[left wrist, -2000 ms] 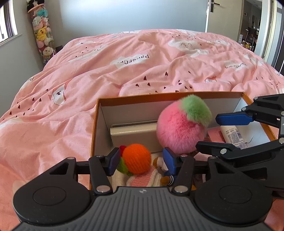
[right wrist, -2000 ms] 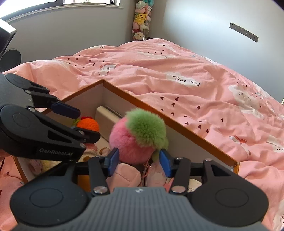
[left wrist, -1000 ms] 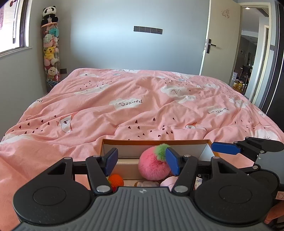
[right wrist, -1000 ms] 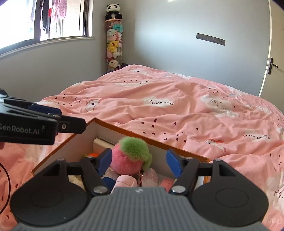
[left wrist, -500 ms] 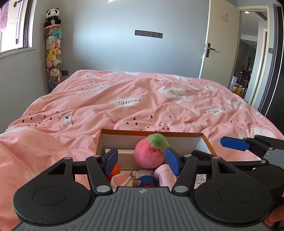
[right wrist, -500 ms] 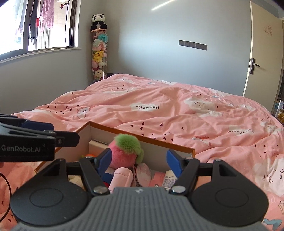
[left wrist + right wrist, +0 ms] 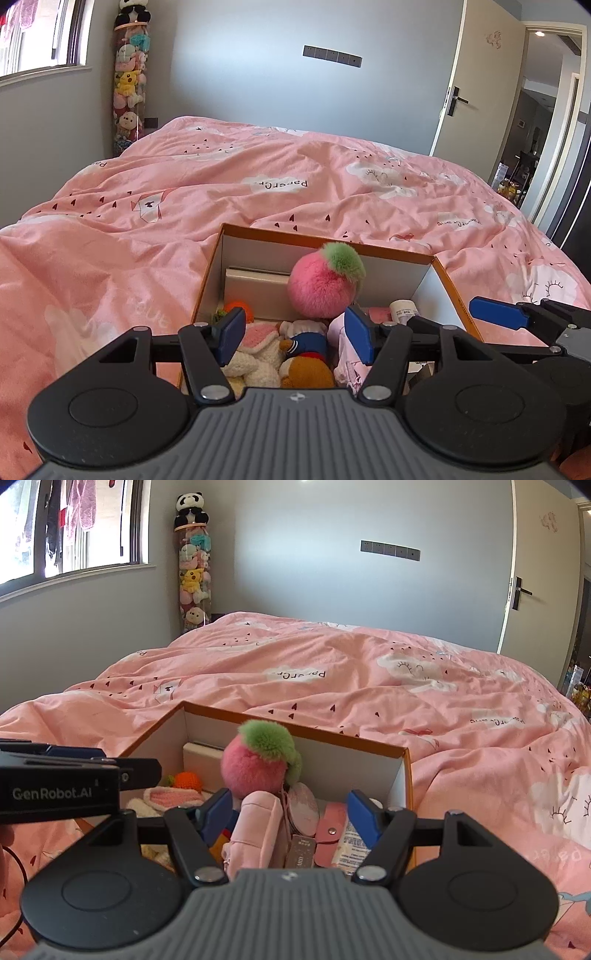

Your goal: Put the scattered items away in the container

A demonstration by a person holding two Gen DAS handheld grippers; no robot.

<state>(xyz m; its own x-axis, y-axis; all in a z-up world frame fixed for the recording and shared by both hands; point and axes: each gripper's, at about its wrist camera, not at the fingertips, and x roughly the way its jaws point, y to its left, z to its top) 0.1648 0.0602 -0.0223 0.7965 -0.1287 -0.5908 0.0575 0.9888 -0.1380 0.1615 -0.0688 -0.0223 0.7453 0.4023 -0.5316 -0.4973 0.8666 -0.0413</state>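
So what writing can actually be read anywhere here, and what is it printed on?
"GenRobot.AI": side of the left gripper, seen in the right wrist view.
"PaperCr…", upside down from here and cut off by a fold: white cloud patch on the pink duvet.
Print on the white tube and small tag in the box: too small to read.

At the left edge of the right wrist view we read "GenRobot.AI" in pale letters on the black side of the left gripper (image 7: 122, 771). The pink duvet (image 7: 369, 672) carries a mirrored word that looks like "PaperCr" on a white cloud patch, mid-frame in both views. Print on the tube (image 7: 352, 843) in the box is too small to read.
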